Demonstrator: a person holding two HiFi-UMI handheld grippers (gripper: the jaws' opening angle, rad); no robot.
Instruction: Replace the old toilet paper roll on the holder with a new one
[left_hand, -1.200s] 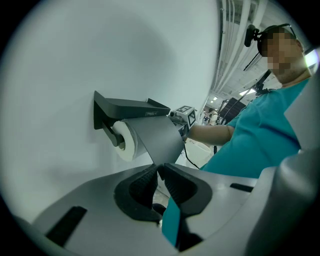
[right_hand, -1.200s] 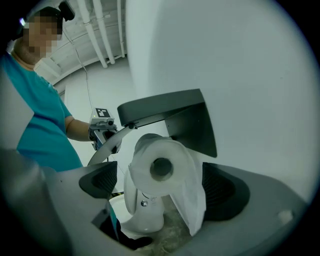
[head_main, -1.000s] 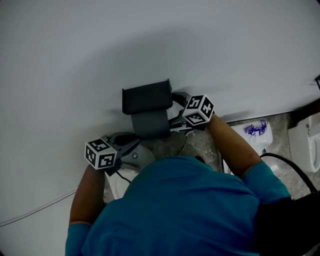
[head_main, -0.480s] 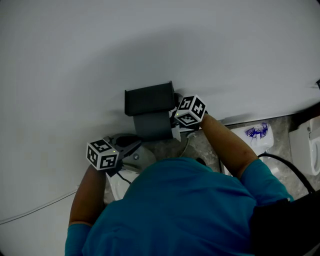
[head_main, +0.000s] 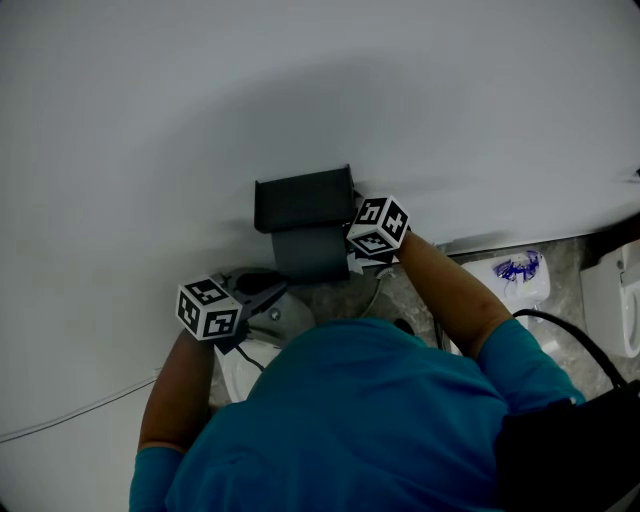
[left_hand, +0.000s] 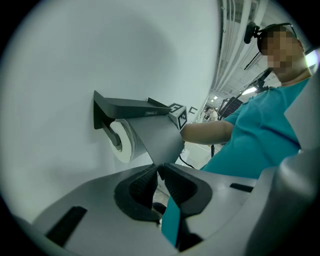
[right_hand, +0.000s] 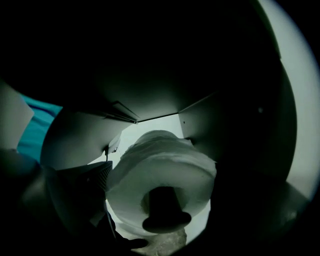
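White wall (head_main: 150, 120), plain and matt, fills most of the head view. A strip of speckled stone floor (head_main: 420, 290) shows at its foot. A dark holder (head_main: 303, 198) is fixed to the wall, with a flat shelf on top and a grey flap (head_main: 312, 252) hanging from its front.

In the left gripper view the left gripper (left_hand: 158, 169) has its jaws drawn almost together. Their tips are nipped on the flap's lower corner, and the flap slants out from the wall. Behind the flap the toilet paper roll (left_hand: 122, 142) sits on the holder's arm, close to the wall.

The right gripper (right_hand: 162, 170) is at the holder's other side, under the shelf, where the light is poor. It looks at the roll end-on. Its jaws are spread wide to either side of the roll, and the arm's dark end cap (right_hand: 162, 212) pokes from the roll's core. One ribbed pad lies just beside the roll's edge. The other jaw is lost in shadow, so whether they press on the paper cannot be told.

The person's teal shirt (head_main: 370, 420) covers the lower part of the head view. On the floor to the right lie a white packet with blue print (head_main: 518, 270) and a black cable (head_main: 575, 335). A white fixture (head_main: 622, 290) sits at the frame's edge.
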